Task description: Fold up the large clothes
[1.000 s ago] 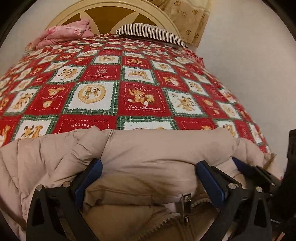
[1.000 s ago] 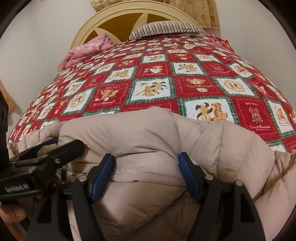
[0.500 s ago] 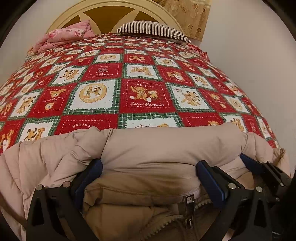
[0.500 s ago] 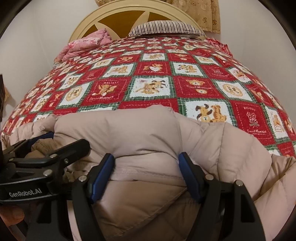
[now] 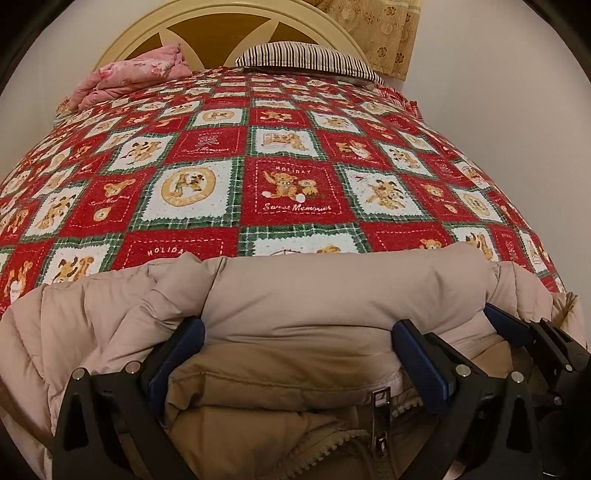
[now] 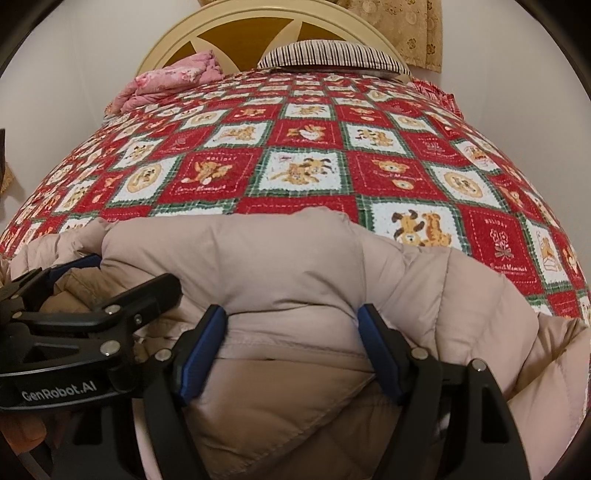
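Beige puffer jacket point(image 5: 332, 295) unmoved since earlier, both sets of jaws clamped on its fold.

Both views have tipped slightly downward over the last second: the headboard point(image 5: 236, 22) and striped pillow point(image 6: 332, 55) sit lower in view than before. In the left view the right gripper point(image 5: 517, 332) has shifted a little toward the near right, over the puffy jacket point(image 5: 332, 295).
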### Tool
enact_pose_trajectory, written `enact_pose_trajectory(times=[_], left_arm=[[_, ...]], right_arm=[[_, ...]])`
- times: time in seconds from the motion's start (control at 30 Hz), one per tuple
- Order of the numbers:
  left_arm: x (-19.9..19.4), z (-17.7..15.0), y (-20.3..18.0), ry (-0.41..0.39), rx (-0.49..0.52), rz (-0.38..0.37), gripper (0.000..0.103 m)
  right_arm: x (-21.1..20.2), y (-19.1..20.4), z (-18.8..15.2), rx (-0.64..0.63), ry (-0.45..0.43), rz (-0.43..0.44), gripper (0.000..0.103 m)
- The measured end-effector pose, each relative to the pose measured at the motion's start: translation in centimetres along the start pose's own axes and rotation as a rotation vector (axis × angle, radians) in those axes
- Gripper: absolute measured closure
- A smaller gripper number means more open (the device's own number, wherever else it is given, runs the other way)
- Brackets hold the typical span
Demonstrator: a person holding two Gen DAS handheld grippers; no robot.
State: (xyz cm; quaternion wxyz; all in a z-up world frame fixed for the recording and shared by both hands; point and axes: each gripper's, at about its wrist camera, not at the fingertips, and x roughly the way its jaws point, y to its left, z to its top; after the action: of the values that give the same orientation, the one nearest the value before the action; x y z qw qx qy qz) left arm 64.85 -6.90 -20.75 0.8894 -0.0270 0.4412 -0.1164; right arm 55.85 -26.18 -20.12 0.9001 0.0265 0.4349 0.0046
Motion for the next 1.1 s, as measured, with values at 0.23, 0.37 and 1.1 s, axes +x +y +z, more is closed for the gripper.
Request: enact_pose_trajectory(times=[0.23, 0.37, 1.1], left_arm=[[-0.1, 0.0, 0.1, -0.008, -0.007, -0.015, 0.001], [-0.3, 0.4, -0.3, 0.030, 0.016, 0.010, 0.001], [-30.2, -28.4, 13.0, -0.068, -0.134, -0.052, 0.001]], right_arm=[[0.0, -0.1, 0.0, 0.007, -0.003, 0.011, 0.025], [0.2, 0.4, 0.2, -0.012, 0.011, -0.008, 0.023], [-26.5, -10.7, -22.0, 0.207, 0.058, 0.089, 0.012]])
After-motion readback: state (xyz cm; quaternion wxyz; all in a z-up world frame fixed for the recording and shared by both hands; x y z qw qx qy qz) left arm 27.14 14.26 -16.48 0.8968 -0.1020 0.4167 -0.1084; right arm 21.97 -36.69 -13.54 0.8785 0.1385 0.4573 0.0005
